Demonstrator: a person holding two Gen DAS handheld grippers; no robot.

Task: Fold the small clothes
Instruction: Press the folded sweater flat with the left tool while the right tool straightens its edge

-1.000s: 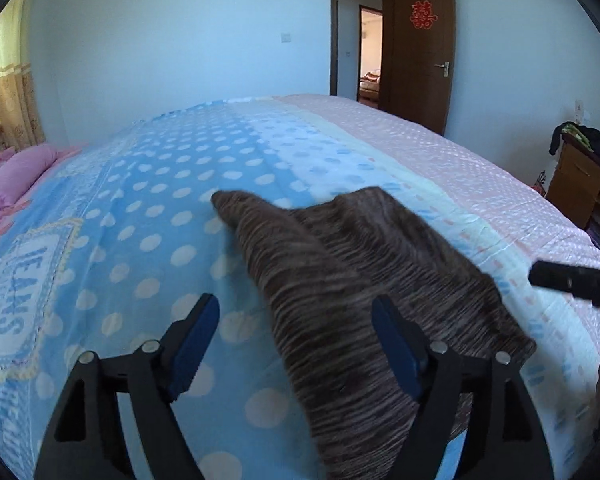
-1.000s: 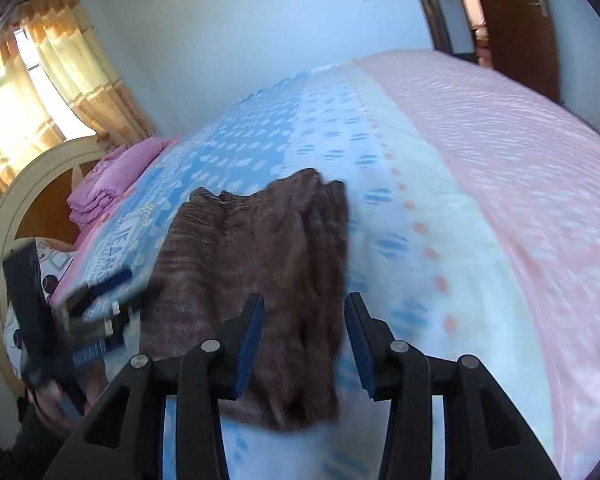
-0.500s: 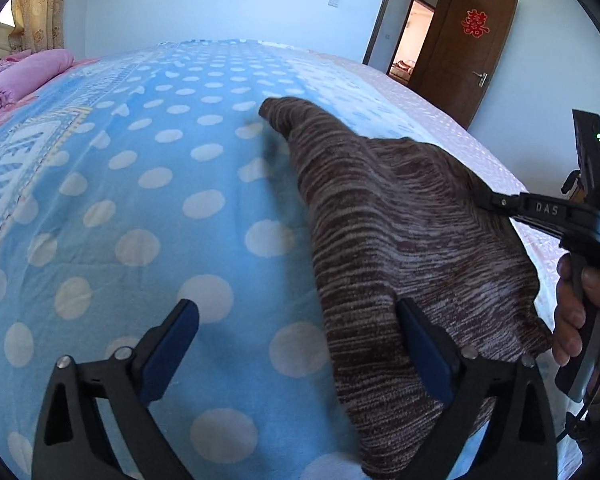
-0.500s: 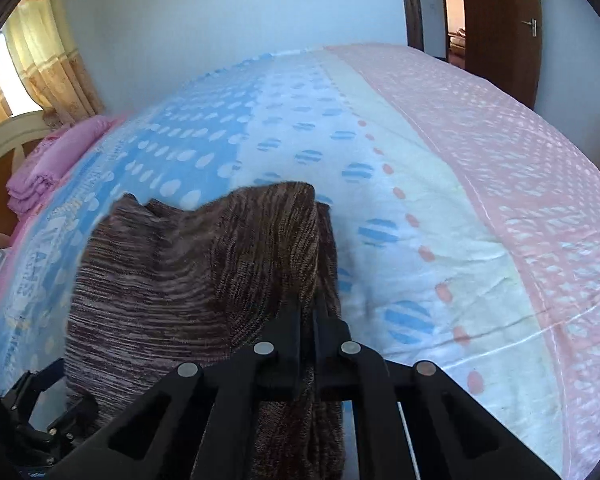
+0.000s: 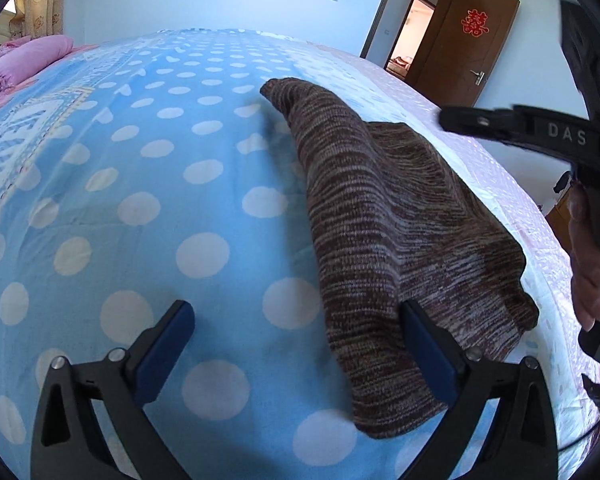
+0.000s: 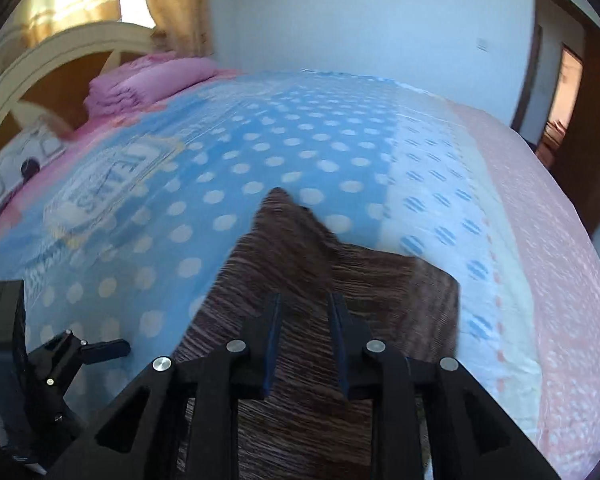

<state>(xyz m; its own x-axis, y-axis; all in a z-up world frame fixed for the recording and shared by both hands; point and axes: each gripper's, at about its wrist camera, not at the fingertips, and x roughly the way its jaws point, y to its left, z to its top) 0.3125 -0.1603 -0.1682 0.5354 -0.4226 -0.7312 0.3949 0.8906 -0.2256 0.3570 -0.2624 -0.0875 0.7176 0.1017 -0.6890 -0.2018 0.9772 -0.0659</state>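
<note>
A brown striped knit garment [image 5: 380,220] lies flat on the blue polka-dot bedsheet [image 5: 140,200], one corner pointing toward the far wall. My left gripper [image 5: 296,312] is wide open low over the sheet. Its right finger is over the garment's near left edge, its left finger over bare sheet. In the right wrist view the garment [image 6: 380,280] fills the area under my right gripper [image 6: 306,300]. Its jaws are opening, with a narrow gap between the pads and the cloth lying below them, not pinched. A hand [image 5: 592,264] holds the right gripper's handle.
Folded pink bedding [image 6: 152,80] is stacked by the cream headboard [image 6: 40,72] at the far left. The sheet turns white and then pink [image 6: 560,280] toward the right edge of the bed. A brown door [image 5: 460,48] stands open in the far corner.
My right gripper was shut on a fold of the garment; it has swung left and its jaws have parted off the cloth. My left gripper has opened wider and sunk toward the bed.
</note>
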